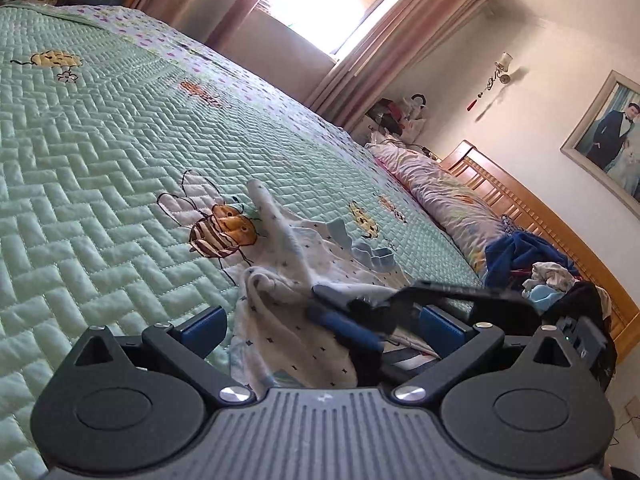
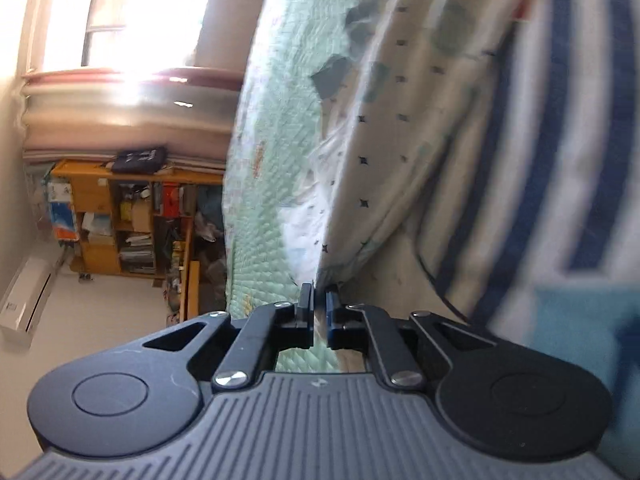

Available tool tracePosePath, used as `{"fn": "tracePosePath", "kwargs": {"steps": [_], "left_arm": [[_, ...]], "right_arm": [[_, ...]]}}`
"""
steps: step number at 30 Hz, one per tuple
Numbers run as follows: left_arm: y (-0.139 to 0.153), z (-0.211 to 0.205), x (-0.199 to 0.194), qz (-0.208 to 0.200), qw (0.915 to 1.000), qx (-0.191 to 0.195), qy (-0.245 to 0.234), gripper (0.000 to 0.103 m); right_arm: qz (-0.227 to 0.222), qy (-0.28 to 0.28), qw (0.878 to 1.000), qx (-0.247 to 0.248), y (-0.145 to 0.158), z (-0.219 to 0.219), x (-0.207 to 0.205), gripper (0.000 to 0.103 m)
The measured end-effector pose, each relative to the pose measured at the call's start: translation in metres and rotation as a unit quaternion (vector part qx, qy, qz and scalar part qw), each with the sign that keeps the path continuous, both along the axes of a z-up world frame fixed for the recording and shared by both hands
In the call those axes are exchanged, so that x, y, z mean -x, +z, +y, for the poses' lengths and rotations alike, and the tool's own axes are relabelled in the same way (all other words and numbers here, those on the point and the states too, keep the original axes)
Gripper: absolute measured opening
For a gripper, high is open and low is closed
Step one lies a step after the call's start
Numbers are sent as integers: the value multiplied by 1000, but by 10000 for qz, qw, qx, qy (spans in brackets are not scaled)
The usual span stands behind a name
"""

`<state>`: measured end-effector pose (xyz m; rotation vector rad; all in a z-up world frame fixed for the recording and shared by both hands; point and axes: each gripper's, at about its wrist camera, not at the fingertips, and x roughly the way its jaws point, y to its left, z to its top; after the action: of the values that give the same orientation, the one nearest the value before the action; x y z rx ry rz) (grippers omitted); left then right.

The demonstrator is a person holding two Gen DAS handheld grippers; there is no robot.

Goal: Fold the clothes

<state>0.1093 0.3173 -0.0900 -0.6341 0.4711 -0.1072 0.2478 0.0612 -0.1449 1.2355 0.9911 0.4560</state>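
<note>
A white garment (image 1: 280, 280) with small dark marks lies crumpled on the green quilted bedspread (image 1: 100, 140). My left gripper (image 1: 322, 328) is open wide, its blue pads (image 1: 202, 330) on either side of the cloth without touching it. My right gripper (image 1: 348, 320) reaches in from the right between them. In the right wrist view, rolled onto its side, the right gripper (image 2: 319, 300) is nearly closed with an edge of the white garment (image 2: 380, 140) pinched between its tips. A blue-and-white striped garment (image 2: 560, 160) lies beside it.
A heap of dark blue and mixed clothes (image 1: 520, 256) lies by the wooden headboard (image 1: 520, 200), next to a floral pillow (image 1: 440, 192). A cluttered wooden shelf (image 2: 132, 220) stands beyond the bed's edge, below a bright curtained window (image 1: 320, 4).
</note>
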Motion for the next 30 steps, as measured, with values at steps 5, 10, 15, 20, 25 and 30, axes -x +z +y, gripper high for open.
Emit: {"fn": "tracePosePath", "kwargs": {"steps": [5, 10, 15, 20, 25, 30], "left_arm": [[-1, 1, -1, 25, 10000, 24, -9, 102], [-1, 3, 0, 16, 10000, 41, 10, 103], [-2, 8, 2, 48, 9999, 130, 89, 102], [2, 4, 3, -65, 9998, 166, -23, 102], [7, -5, 1, -270, 9988, 166, -370, 102], [19, -26, -24, -384, 9957, 25, -837, 102]], "right_arm": [[397, -109, 9978, -524, -9, 4, -4, 46], [183, 278, 9988, -352, -4, 25, -21, 8], [259, 661, 9948, -736, -13, 28, -23, 19], [-254, 1066, 9931, -426, 13, -8, -18, 30], [-1669, 1203, 9691, 1361, 69, -39, -59, 31], [-1793, 2852, 9071, 2523, 76, -31, -134, 35]]}}
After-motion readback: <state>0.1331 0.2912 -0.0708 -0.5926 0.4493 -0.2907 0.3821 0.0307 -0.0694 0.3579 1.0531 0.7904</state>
